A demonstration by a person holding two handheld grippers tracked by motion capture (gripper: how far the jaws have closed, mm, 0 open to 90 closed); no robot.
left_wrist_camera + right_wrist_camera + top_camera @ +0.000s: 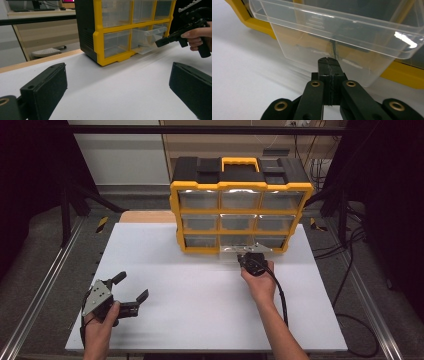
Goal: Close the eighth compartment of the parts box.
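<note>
A yellow and black organizer with clear drawers stands at the back of the white board. Its bottom middle drawer is pulled partly out. In the left gripper view this drawer juts from the yellow frame and tilts forward. My right gripper is shut, its tips pinching a thin vertical rib on the drawer's front wall. From above, the right gripper sits right at the drawer. My left gripper rests open at the board's near left, nothing between its jaws.
The white board lies on a grey table with metal rails along both sides. A black cable trails from the right gripper along the person's forearm. Dark frame posts and cables stand behind and to the right of the organizer.
</note>
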